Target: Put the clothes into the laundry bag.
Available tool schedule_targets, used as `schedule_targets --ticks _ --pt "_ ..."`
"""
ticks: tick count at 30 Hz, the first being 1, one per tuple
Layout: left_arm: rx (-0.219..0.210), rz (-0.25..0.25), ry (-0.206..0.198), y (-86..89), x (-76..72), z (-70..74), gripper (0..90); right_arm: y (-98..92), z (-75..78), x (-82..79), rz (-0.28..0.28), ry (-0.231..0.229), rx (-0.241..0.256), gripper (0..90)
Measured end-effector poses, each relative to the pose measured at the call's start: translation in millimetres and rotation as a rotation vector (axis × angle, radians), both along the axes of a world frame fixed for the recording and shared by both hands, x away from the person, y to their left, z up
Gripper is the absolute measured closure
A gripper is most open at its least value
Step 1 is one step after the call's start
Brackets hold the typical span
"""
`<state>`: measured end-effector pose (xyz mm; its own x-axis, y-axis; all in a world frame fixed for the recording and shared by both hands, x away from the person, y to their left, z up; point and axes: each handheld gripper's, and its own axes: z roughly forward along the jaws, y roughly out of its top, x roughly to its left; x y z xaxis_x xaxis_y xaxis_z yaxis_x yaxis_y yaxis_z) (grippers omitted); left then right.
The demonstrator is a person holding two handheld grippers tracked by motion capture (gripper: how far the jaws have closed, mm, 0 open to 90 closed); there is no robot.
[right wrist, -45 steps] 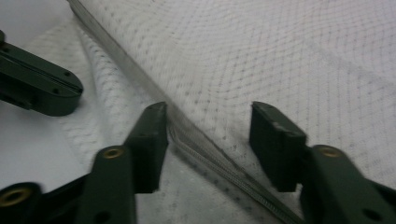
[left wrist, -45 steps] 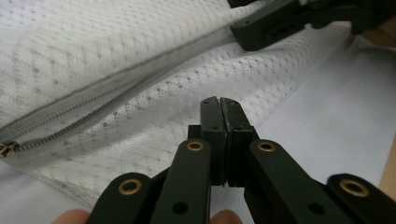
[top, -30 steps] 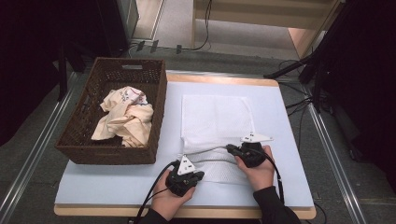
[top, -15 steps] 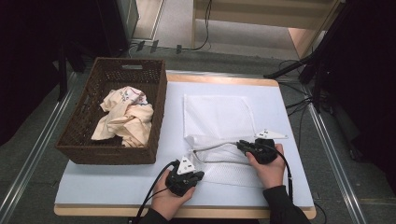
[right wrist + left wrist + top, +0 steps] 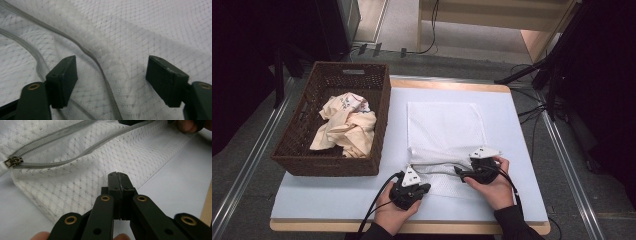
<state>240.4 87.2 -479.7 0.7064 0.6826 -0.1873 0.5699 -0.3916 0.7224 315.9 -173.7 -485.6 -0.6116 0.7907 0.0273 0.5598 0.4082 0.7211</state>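
Wicker basket (image 5: 307,145) of cream cloth (image 5: 346,125) at desk (image 5: 322,200) left; left tongs (image 5: 424,188) closed empty beside white mesh zip bag (image 5: 444,130), desk centre; right tongs (image 5: 459,173) apart over its grey zipper (image 5: 100,67); no legible writing

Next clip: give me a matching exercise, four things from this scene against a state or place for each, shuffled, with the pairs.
Things:
1. left gripper
2. right gripper
3. cream crumpled cloth
4. white mesh zip bag

States or places:
A. jaws wide apart over the grey zipper
B. lying in the brown wicker basket
C. jaws closed together
D. spread flat on the table

Pairs: 1-C, 2-A, 3-B, 4-D
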Motion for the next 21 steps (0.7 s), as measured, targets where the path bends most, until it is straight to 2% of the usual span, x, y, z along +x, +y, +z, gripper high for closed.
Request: schedule_targets --ticks 7,9,10,11,12,13,14,15,16,19,20,21 --pt "-0.001 0.002 -0.010 -0.8 -0.7 -0.4 90.0 1.7 0.7 -1.5 -0.014 0.003 -0.004 24.7" --pt "0.001 0.002 -0.006 -0.7 -0.4 -0.2 90.0 1.9 2.0 -4.1 -0.010 -0.007 0.000 40.9" --pt "0.001 0.002 -0.006 -0.7 -0.4 -0.2 90.0 1.5 3.5 -5.2 -0.017 -0.008 0.006 57.1" --pt "-0.001 0.001 -0.005 -0.6 -0.2 -0.2 90.0 1.5 3.5 -5.2 -0.017 -0.008 0.006 57.1" --pt "-0.001 0.000 -0.002 -0.5 0.0 -0.1 90.0 0.7 4.5 -5.8 -0.025 -0.009 0.006 63.3" --pt "-0.002 0.000 -0.001 -0.4 0.2 -0.1 90.0 -1.1 5.3 -5.8 -0.032 0.001 0.015 74.9" --pt "0.000 0.001 0.000 -0.4 0.3 0.0 90.0 -1.1 5.3 -5.8 -0.032 0.001 0.015 74.9" --pt "-0.003 -0.001 0.001 -0.2 0.6 -0.1 90.0 -3.0 6.5 -6.4 -0.029 0.001 0.013 83.4" --pt "-0.001 0.000 0.001 -0.2 0.6 0.0 90.0 -3.8 7.0 -6.8 -0.025 -0.005 0.015 86.0" --pt "-0.001 0.000 0.001 -0.2 0.5 0.0 90.0 -5.1 9.2 -7.2 -0.023 -0.023 0.048 87.9" --pt "0.000 0.001 0.000 -0.4 0.2 0.0 90.0 -6.6 14.0 -8.4 -0.029 -0.051 0.079 89.1" --pt "0.000 0.001 0.000 -0.4 0.2 0.0 90.0 -6.6 14.0 -8.4 -0.029 -0.051 0.079 89.1"
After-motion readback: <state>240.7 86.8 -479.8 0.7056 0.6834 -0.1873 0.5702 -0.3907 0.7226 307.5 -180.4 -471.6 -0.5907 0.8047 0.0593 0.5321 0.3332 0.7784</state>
